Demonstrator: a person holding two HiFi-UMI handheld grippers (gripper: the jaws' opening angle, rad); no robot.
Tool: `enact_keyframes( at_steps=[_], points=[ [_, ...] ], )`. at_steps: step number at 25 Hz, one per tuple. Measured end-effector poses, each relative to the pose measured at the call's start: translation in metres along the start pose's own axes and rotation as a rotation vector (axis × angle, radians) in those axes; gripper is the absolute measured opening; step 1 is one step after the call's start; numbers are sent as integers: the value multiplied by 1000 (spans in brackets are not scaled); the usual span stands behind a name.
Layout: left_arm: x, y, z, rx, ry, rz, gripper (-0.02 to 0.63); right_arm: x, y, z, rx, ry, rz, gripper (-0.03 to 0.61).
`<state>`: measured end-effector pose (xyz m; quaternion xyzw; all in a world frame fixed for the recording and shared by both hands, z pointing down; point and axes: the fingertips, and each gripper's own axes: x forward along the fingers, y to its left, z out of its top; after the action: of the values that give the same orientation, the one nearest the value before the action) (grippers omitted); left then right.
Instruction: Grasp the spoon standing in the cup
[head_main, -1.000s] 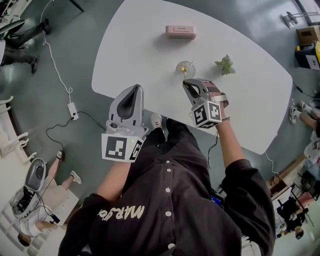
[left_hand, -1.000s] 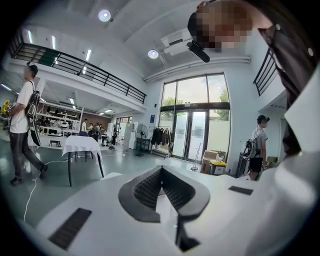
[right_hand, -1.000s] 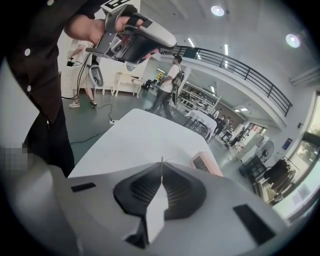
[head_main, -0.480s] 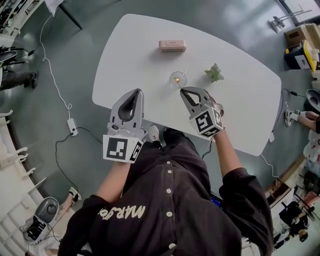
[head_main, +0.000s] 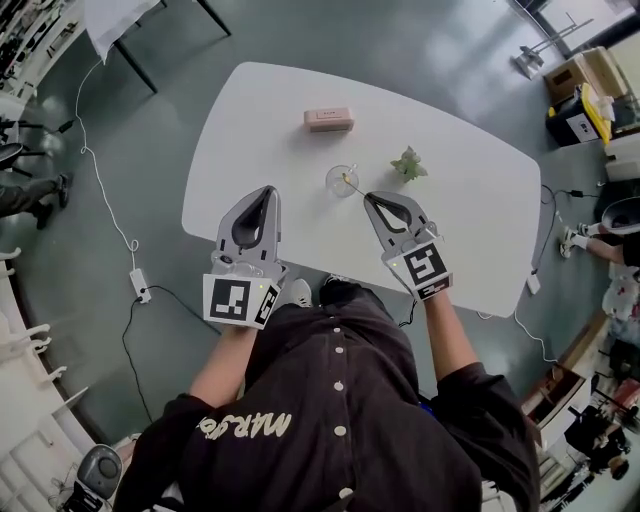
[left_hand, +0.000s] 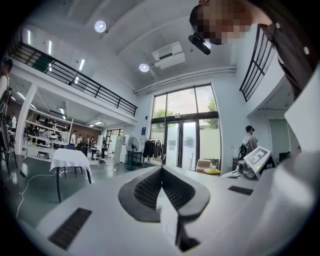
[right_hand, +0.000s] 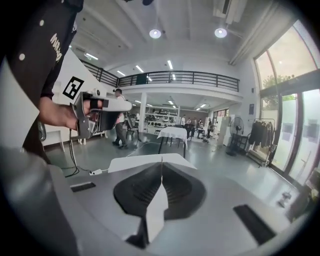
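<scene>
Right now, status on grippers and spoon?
Left gripper shut, empty. Right gripper shut, empty, near cup. Spoon in cup, ungrasped. Nothing in the way.

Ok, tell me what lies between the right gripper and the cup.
Nothing: the head view shows only bare white table between the right gripper and the glass cup.

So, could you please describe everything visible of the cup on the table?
The cup looks like clear glass, round, seen from above and standing upright on the white table. A thin spoon stands in it, leaning toward its right rim. The cup sits between the pink box and the green sprig. The right gripper, shut and empty, hovers near its right side.
</scene>
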<state>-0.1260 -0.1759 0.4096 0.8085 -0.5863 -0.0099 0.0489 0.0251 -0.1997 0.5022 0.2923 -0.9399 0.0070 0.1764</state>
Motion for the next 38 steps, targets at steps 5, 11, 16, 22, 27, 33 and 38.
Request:
enact_keyframes(
  at_steps=[5, 11, 16, 22, 27, 33, 38],
  points=[
    [1, -2, 9, 4, -25, -8, 8, -25, -13, 28, 79, -71, -77, 9],
    [2, 2, 18, 10, -54, -6, 8, -59, -30, 67, 108, -175, -171, 9],
    [3, 7, 30, 12, -75, -4, 8, -86, -43, 89, 124, -246, -215, 9],
    [-1, 11, 40, 41, -68, -7, 8, -118, -55, 106, 135, -319, -300, 9],
    [-6, 15, 48, 56, -70, -7, 8, -139, -66, 110, 150, -352, -357, 9],
    [-11, 24, 53, 67, -71, 8, 8, -163, -85, 103, 166, -376, -441, 9],
    [-17, 27, 58, 60, -82, -12, 8, -181, -94, 101, 165, -383, -498, 9]
  ],
)
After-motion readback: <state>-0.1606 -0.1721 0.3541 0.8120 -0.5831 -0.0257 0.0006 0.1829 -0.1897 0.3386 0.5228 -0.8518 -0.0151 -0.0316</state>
